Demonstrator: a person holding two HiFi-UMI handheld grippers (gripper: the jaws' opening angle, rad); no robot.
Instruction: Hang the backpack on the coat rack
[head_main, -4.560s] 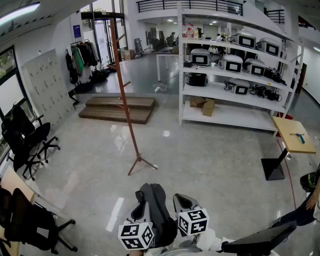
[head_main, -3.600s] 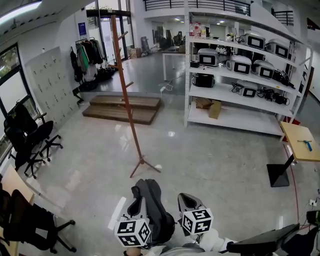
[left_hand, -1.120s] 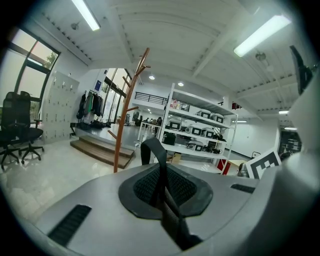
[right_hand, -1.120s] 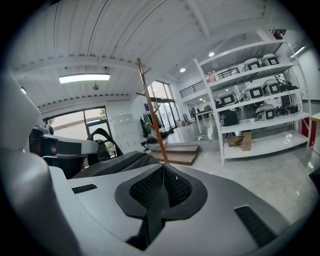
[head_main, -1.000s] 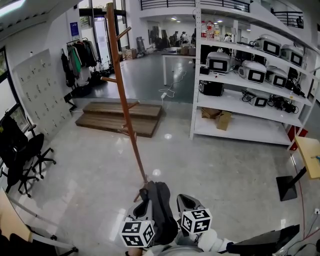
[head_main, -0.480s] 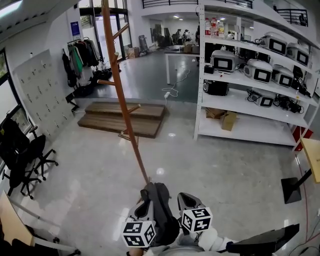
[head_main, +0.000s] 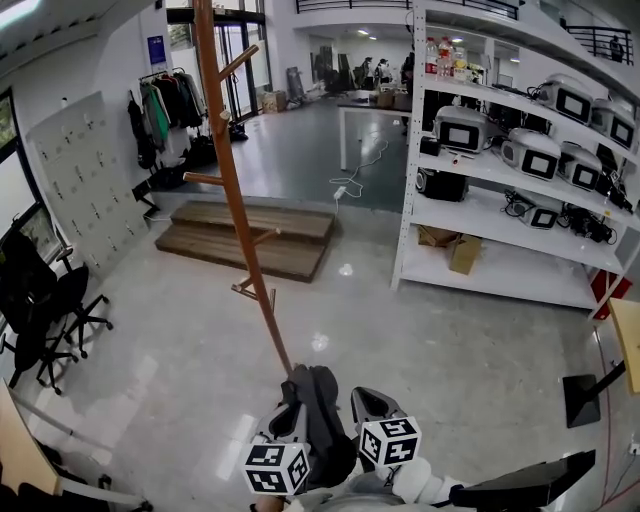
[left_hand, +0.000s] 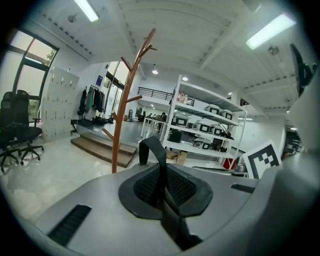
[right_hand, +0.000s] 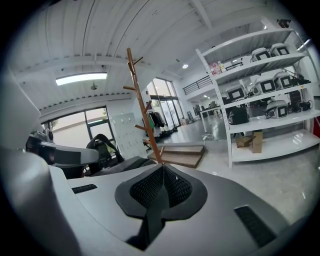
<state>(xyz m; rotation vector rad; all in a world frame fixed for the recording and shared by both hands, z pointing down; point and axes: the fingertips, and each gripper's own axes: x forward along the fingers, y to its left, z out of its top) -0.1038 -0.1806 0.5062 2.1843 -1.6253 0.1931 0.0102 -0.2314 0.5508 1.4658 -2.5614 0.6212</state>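
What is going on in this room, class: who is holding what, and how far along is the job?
A person is holding a dark backpack low in front of them with two hand-held grippers. The left hand-held gripper is shut on the backpack's loop strap. The right hand-held gripper has its jaws together on what looks like another dark strap. The wooden coat rack stands on the floor just ahead. The backpack is not yet on a peg.

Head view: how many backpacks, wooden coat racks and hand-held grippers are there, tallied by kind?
backpack: 1
wooden coat rack: 1
left hand-held gripper and right hand-held gripper: 2
Total: 4
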